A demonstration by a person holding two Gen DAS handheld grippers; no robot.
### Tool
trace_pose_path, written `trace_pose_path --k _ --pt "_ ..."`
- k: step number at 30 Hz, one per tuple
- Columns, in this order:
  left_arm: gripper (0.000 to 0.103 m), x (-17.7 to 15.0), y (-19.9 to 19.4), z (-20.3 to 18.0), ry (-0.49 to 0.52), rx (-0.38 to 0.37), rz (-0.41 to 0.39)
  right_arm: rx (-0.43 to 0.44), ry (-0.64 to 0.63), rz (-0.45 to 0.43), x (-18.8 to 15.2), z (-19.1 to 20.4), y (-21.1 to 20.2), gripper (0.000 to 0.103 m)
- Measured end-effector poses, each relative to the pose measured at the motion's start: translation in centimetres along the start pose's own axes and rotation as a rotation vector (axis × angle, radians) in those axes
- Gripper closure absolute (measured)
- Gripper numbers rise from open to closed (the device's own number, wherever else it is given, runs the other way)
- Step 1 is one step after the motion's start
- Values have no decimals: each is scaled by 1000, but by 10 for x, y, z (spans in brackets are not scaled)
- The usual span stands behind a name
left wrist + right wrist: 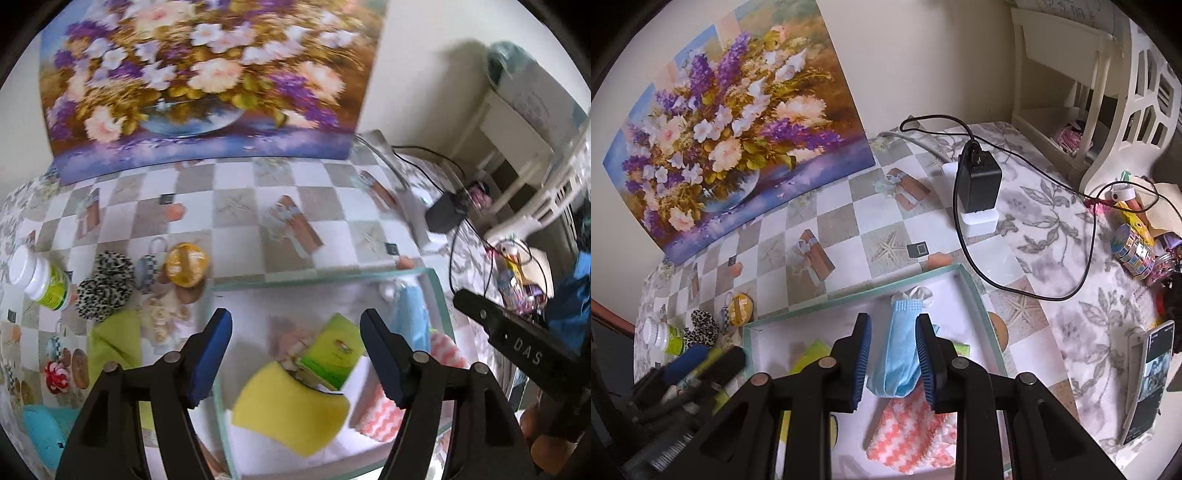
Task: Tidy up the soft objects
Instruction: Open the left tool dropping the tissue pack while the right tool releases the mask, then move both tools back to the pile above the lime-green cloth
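A shallow box with a teal rim (pixel 325 277) (pixel 849 295) lies on the checked tablecloth. In it are a yellow sponge (pixel 288 413), a green packet (pixel 332 350), a blue face mask (pixel 897 354) and a pink-and-white chevron cloth (pixel 908 432). My left gripper (pixel 295 321) hangs open over the box with nothing between its pads. My right gripper (pixel 893 319) stands open above the mask, which lies on the box floor and shows in the gap between the pads. Left of the box, leopard-print scrunchies (pixel 107 288) and a green cloth (pixel 114 339) rest on the table.
A flower painting (pixel 738 147) leans on the wall behind. A black charger (pixel 979 181) with a looping cable sits right of the box, a phone (pixel 1148 380) and a tape roll (pixel 1132 251) further right. A white bottle (pixel 40 280) and a yellow round item (pixel 186 264) lie left.
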State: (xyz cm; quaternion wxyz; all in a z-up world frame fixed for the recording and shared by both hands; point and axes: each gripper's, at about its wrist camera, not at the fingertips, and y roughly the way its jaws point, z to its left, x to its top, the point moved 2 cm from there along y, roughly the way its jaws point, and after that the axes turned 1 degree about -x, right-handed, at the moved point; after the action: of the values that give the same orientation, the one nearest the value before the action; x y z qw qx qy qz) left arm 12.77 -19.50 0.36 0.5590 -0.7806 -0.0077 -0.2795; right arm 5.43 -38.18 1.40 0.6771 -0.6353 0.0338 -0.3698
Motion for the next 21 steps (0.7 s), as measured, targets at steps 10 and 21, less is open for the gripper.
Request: trace_pose_path --k 10,21 --pt "13 4 0 65 -138 91 -22 -35 -50 36 -5 13 13 33" --pt "8 -3 -13 155 -282 297 -51 -65 -80 49 -8 24 24 5"
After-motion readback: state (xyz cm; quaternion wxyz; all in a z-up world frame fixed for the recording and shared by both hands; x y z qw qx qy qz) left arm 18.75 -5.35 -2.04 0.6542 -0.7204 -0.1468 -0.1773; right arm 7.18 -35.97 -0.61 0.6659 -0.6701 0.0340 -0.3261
